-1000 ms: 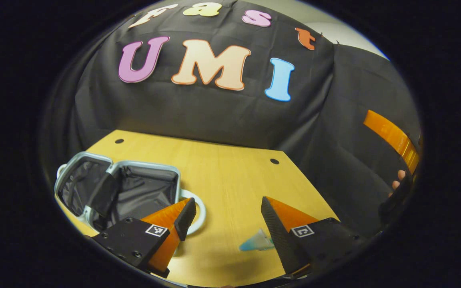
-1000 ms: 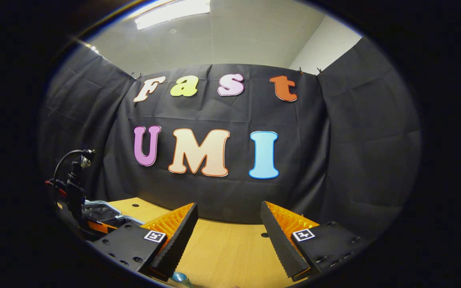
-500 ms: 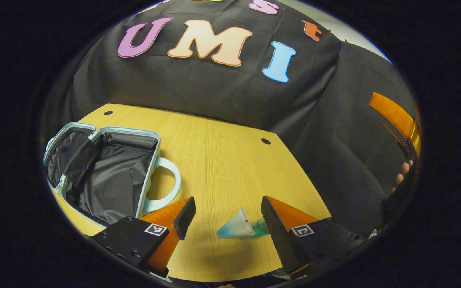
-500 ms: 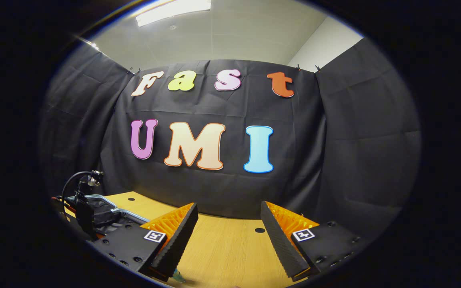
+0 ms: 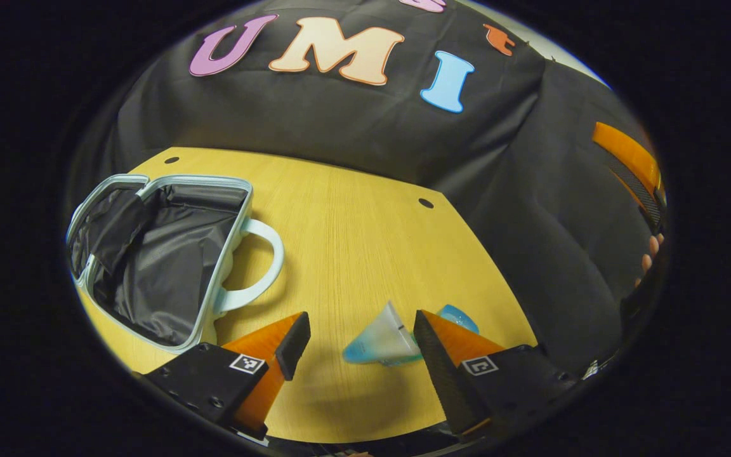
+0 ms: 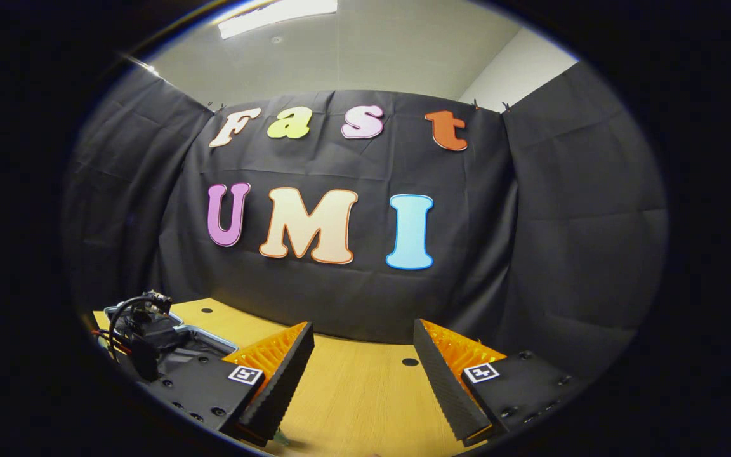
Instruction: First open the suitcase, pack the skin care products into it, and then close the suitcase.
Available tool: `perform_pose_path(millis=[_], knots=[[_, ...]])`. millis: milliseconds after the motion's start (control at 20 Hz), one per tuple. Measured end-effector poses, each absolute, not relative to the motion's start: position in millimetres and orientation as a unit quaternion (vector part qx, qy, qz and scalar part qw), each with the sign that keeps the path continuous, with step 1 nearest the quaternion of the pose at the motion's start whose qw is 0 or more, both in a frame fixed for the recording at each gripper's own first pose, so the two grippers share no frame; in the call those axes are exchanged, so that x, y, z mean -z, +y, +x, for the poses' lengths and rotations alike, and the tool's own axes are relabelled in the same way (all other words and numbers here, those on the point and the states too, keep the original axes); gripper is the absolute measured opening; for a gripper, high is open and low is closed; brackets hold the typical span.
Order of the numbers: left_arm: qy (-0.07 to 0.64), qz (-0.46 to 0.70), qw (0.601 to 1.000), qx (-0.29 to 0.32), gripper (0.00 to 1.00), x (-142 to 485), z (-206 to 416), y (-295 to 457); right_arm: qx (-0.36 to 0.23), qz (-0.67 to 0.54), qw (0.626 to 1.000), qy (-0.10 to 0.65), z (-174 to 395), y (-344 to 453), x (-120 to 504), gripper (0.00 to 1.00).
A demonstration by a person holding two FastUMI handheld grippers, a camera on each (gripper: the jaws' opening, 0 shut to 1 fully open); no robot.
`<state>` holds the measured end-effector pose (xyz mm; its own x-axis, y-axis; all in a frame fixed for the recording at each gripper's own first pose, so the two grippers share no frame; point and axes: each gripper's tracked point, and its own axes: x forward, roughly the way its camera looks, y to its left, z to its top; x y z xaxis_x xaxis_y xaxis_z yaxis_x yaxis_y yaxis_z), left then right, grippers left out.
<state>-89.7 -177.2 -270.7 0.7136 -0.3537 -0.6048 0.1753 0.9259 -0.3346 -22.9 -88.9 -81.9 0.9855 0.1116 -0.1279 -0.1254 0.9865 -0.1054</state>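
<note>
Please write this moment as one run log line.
suitcase: open, empty | left gripper: open, near tube on table | right gripper: open, idle

Walls: black cloth (image 6: 562, 209) hangs creased on three sides of the booth, clipped along its top edge.
Table: a light wooden tabletop (image 5: 353, 235) with two small dark round holes near its far edge, which meets the cloth.
Ceiling: plain pale grey (image 6: 372, 57) above the cloth.
Light: one long bright fixture (image 6: 276, 9) in the ceiling.
Room wall: white (image 6: 518, 70), beyond the cloth's right corner.
</note>
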Motion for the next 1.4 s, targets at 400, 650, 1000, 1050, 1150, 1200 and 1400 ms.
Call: perform_pose_path(millis=[400,650,1000,1050,1150,1200,1400], knots=[[0.365,-0.132,0.91,0.146,0.96,268,-100,-177,-0.064,-0.063,0.994,0.058,-23,-82,81,0.98],[0.37,-0.121,0.909,0.149,0.96,274,-104,-182,-0.066,-0.064,0.994,0.059,-23,-79,83,0.98],[0.391,-0.122,0.903,0.131,0.96,308,-106,-181,-0.071,-0.072,0.993,0.064,-24,-76,87,0.98],[0.396,-0.121,0.901,0.131,0.96,314,-107,-182,-0.072,-0.073,0.993,0.065,-25,-76,88,0.98],[0.405,-0.123,0.896,0.135,0.94,323,-109,-185,-0.073,-0.074,0.992,0.067,-26,-76,89,0.98],[0.406,-0.124,0.895,0.138,0.93,326,-109,-187,-0.075,-0.074,0.992,0.068,-26,-76,91,0.98],[0.4,-0.107,0.9,0.135,0.55,332,-101,-184,-0.092,-0.068,0.99,0.08,-33,-65,104,0.98]])
